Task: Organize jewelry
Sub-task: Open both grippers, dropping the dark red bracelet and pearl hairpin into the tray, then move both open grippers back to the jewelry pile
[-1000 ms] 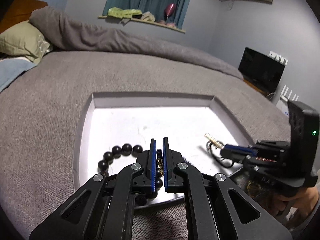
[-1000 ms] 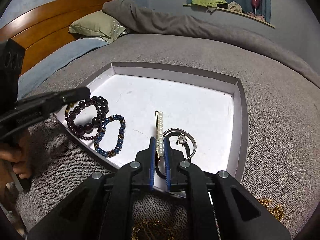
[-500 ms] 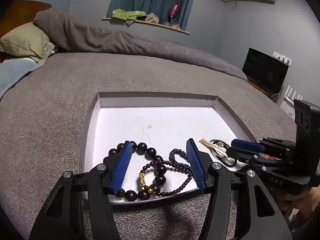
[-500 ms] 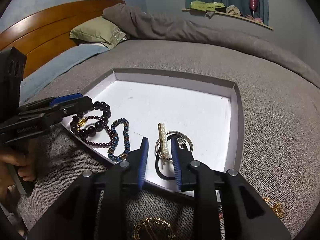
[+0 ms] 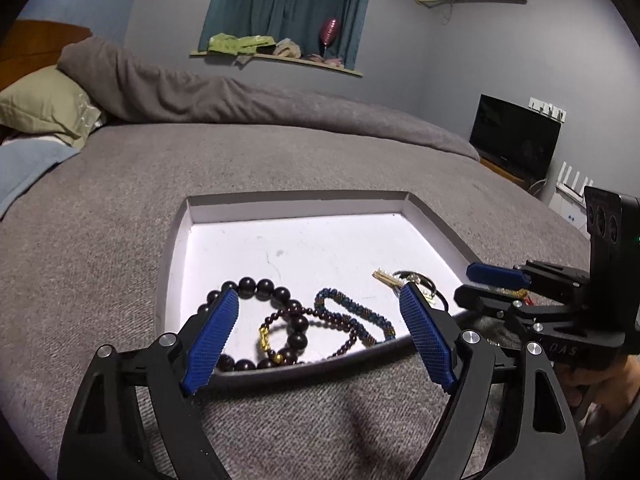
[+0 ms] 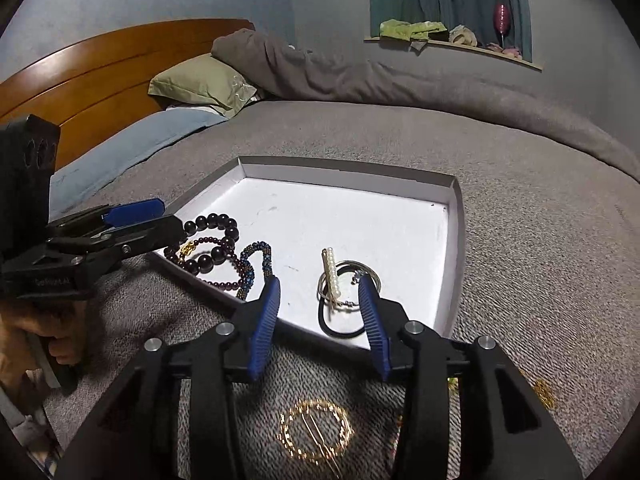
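Several pieces of jewelry lie in a shallow white tray set on a bed covered in grey, nubbly fabric. At the tray's near left corner sits a bracelet of large dark round beads, glossy and nearly black, overlapped by a thinner strand of small maroon beads with gold charms. Just beside them curls a woven rope bracelet of blue and bronze beads. Toward the tray's near right edge, a straight clip lined with small white pearls rests across a thin silver bangle and a black elastic loop; the three overlap.

Both grippers hover low over the near rim of the tray, pointing into it. The left gripper has its fingers spread wide, framing the bead bracelets without touching them. The right gripper also has its fingers spread, on either side of the pearl clip and bangle, holding nothing. Each finger is black plastic with a ribbed blue pad.

On the bedcover outside the tray, just under the right gripper, lies a round gold chain-link piece with a pin, and another bit of gold chain lies further right. A green pillow and a rumpled grey blanket sit at the head of the bed against a wooden headboard.
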Motion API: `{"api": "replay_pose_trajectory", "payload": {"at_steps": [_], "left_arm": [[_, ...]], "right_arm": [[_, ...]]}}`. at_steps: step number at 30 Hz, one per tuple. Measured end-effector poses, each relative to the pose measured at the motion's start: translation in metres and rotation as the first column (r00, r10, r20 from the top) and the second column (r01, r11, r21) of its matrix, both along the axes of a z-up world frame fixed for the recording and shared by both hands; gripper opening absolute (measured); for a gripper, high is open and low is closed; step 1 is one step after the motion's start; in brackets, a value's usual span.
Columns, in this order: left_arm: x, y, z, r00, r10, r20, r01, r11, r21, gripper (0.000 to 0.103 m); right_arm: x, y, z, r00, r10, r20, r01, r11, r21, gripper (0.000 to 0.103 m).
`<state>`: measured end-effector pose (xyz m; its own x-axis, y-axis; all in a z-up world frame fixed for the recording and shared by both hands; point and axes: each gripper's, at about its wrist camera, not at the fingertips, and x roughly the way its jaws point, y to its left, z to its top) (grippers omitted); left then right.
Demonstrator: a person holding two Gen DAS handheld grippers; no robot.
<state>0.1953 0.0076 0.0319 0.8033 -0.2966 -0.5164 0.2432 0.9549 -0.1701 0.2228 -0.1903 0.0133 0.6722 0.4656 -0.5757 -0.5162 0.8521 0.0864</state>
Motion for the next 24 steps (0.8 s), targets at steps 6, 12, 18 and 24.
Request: {"api": "replay_pose_trajectory", "payload": {"at_steps": [6, 12, 18, 24], "left_arm": [[-0.014, 0.006, 0.002, 1.0, 0.009, 0.011, -0.009, 1.0, -0.003, 0.083], [-0.028, 0.003, 0.0, 1.0, -0.006, 0.01, 0.006, 1.0, 0.019, 0.083], [-0.039, -0.012, -0.002, 0.999, -0.051, 0.009, 0.051, 0.999, 0.01, 0.083], [-0.044, -0.035, -0.007, 0.994, -0.108, -0.008, 0.108, 0.994, 0.0, 0.083]], "right_arm": [[-0.008, -0.01, -0.001, 1.0, -0.012, -0.006, 0.012, 1.0, 0.004, 0.041], [-0.019, -0.02, -0.003, 1.0, -0.019, -0.009, 0.019, 1.0, -0.006, 0.043], [-0.037, -0.036, -0.005, 0.999, -0.037, 0.003, 0.037, 0.999, -0.036, 0.043], [-0.053, -0.061, -0.005, 0.998, -0.065, 0.011, 0.066, 0.997, -0.036, 0.043]]}}
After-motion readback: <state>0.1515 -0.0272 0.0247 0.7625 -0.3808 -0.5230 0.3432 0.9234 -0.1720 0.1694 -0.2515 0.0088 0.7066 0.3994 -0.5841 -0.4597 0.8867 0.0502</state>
